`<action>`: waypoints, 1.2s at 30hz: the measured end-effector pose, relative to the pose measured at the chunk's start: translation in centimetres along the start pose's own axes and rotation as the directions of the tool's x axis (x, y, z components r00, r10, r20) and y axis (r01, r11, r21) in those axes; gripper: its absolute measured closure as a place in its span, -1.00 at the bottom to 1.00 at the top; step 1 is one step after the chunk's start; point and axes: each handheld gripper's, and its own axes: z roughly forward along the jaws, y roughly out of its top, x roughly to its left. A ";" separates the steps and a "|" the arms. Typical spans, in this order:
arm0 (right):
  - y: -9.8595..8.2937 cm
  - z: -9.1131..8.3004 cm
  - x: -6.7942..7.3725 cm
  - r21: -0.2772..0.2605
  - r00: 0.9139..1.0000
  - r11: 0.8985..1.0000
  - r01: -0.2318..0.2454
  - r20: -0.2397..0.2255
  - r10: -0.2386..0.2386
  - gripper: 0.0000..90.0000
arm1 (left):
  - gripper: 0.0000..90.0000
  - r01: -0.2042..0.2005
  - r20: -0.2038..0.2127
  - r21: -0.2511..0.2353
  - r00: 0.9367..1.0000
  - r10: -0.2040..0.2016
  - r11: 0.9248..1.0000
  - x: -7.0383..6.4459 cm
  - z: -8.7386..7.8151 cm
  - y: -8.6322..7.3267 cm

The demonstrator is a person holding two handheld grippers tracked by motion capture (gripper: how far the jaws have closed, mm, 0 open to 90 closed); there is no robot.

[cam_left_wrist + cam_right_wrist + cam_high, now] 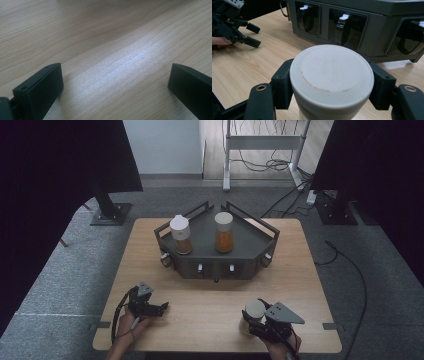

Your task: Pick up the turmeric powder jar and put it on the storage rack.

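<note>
While clamped on jar (pixel 331 82) by right gripper (pixel 332 85), ready for rack (pixel 200 265); left gripper (pixel 165 307) apart, idle on table (pixel 210 315).

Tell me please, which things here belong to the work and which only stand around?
Likely in use: right gripper, closed on the white-lidded jar; dark rack; its two spice jars; open left gripper.
Standing around: floor cables; metal frame.

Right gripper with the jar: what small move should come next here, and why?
Probably a short lift, straight up. The right gripper has its jaws against both sides of the jar, which stands on the table before the rack. Two jars already stand on the rack, so this one likely joins them. The left gripper is open.
</note>
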 end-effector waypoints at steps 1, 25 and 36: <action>0.0 0.1 -0.1 0.002 1.000 1.000 -0.001 -0.001 0.001 -0.26 | -1.00 0.000 0.000 0.000 1.000 0.000 1.000 0.0 0.0 0.0; -0.2 0.7 -1.0 0.011 0.999 0.999 -0.053 0.000 0.053 -0.26 | -1.00 -0.002 0.000 0.001 1.000 0.002 1.000 0.0 0.0 0.0; 0.1 0.8 -1.3 0.016 0.998 0.998 -0.058 0.019 0.058 -0.26 | -1.00 -0.002 0.001 0.001 1.000 0.002 1.000 0.0 0.0 0.0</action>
